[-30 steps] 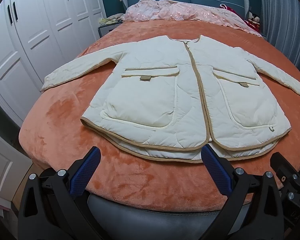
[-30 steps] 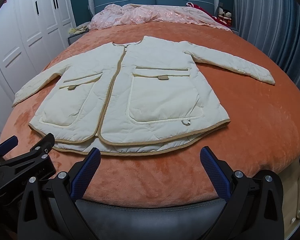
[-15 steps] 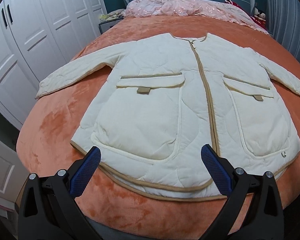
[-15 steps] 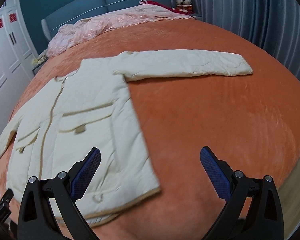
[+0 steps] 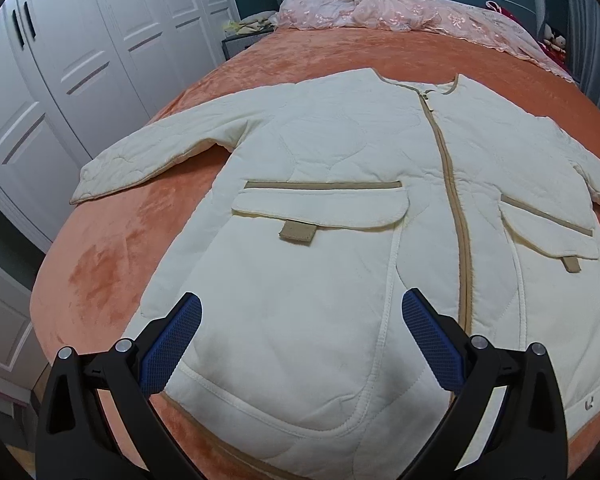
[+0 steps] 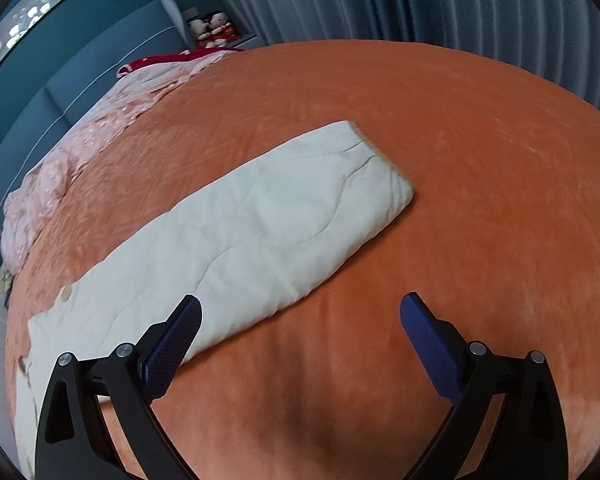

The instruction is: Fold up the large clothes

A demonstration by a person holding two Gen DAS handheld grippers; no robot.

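- Orange bed [image 5: 112, 264], white wardrobes and blue curtains around.
- Right tool [image 6: 300, 344] spread wide, empty, over the sleeve [image 6: 260, 232]; cuff ahead, long axis running up-right.
- Left tool [image 5: 300, 344] likewise agape, empty, above the jacket [image 5: 340, 184] hem.
- Judged: right nearer the sleeve.

Cream quilted jacket [image 5: 340, 208] lies flat, front up, zipped, tan-trimmed, sleeves [image 6: 260, 216] spread out on the orange bedspread.
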